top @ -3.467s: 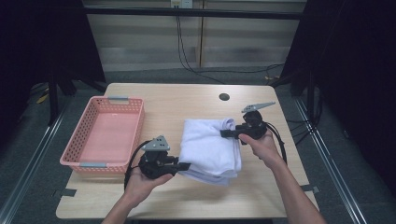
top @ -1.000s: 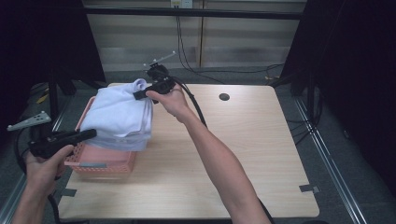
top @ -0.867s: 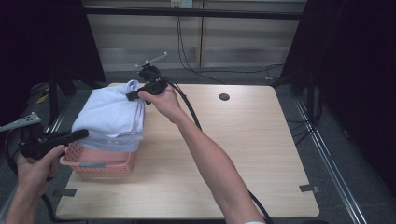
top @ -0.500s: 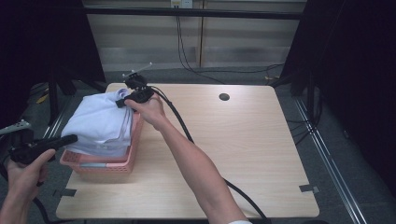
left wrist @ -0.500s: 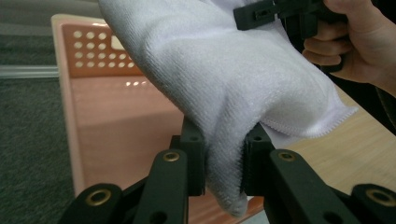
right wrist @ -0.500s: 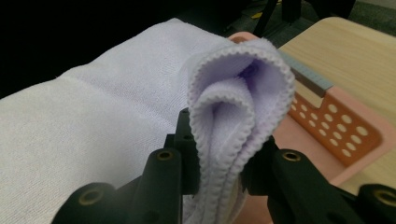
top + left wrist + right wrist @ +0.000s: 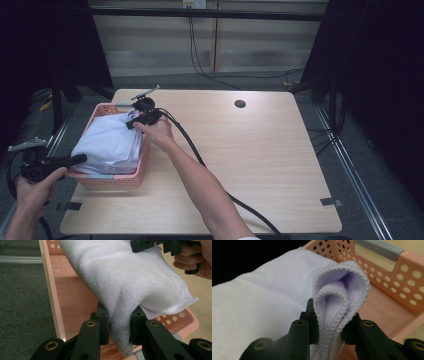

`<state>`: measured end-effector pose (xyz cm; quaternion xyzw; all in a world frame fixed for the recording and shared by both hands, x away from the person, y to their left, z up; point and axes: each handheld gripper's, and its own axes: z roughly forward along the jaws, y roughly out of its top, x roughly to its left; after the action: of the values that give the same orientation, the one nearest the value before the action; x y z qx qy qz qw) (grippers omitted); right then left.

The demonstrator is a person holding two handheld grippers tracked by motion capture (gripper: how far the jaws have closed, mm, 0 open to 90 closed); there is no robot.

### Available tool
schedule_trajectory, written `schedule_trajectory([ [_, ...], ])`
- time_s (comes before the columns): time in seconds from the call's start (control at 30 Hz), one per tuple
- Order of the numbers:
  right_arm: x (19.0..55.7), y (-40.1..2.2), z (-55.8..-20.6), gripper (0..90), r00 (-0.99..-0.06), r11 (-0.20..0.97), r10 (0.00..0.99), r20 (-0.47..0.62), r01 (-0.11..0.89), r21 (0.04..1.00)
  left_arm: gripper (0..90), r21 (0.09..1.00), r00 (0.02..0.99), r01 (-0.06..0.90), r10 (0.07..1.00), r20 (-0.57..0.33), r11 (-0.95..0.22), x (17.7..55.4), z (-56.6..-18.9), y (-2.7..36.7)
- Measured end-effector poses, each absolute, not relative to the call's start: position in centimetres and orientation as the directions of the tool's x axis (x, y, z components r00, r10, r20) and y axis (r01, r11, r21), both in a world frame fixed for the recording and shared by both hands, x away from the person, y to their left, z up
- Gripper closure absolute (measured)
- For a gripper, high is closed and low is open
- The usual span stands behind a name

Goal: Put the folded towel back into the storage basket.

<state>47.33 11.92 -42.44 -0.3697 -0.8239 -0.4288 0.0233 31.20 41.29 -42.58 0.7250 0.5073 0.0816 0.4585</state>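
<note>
So the biggest thing is the light wooden table [image 7: 260,165], rounded corners, with a small dark round hole [image 7: 240,104] near its far edge. On the left end of it sits a pink perforated basket [image 7: 116,178], long side running away from the person.

Lying in that basket is a folded white towel [image 7: 110,142], and it's bulky enough to puff up over the rim. In the left gripper view you can see the towel [image 7: 130,282] hanging above the basket's pink floor [image 7: 75,300] rather than lying flat on it.

Both tools have a hold on it. The left gripper [image 7: 119,327] sits at the near-left corner of the basket, off the table's edge, and its jaws are pinched onto a fold of the towel. The right gripper [image 7: 329,326] is at the far end of the basket, arm stretched across the table, jaws clamped on the layered hemmed edge of the towel [image 7: 337,297]. A black cable [image 7: 200,160] trails back along the right forearm.
</note>
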Motion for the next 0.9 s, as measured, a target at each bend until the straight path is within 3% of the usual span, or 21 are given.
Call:
schedule_trajectory([
  [0.13,47.5,12.3,-43.5,71.3,-0.723,0.371,0.590,0.360,0.638,0.674,72.6,0.714,0.450,0.695,0.825,-0.342,-0.082,31.3,-43.9,41.2],
  [0.2,47.6,12.5,-44.0,67.3,-0.730,0.384,0.591,0.343,0.629,0.676,64.9,0.717,0.445,0.692,0.832,-0.330,-0.086,31.1,-44.1,40.9],
  [0.3,47.9,12.4,-44.6,51.3,-0.709,0.375,0.619,0.338,0.645,0.666,43.9,0.713,0.456,0.692,0.835,-0.308,-0.114,30.9,-44.0,40.6],
  [0.47,48.1,11.9,-44.3,39.9,-0.721,0.368,0.603,0.342,0.631,0.683,31.1,0.745,0.450,0.659,0.846,-0.286,-0.099,30.5,-43.2,40.5],
  [0.63,47.6,10.5,-42.8,37.9,-0.754,0.353,0.564,0.336,0.588,0.727,30.8,0.764,0.439,0.640,0.856,-0.274,-0.085,30.1,-42.0,40.0],
  [0.9,45.9,4.9,-41.0,37.9,-0.795,0.340,0.521,0.311,0.528,0.778,37.1,0.797,0.468,0.595,0.852,-0.235,-0.107,29.1,-40.5,35.5],
])
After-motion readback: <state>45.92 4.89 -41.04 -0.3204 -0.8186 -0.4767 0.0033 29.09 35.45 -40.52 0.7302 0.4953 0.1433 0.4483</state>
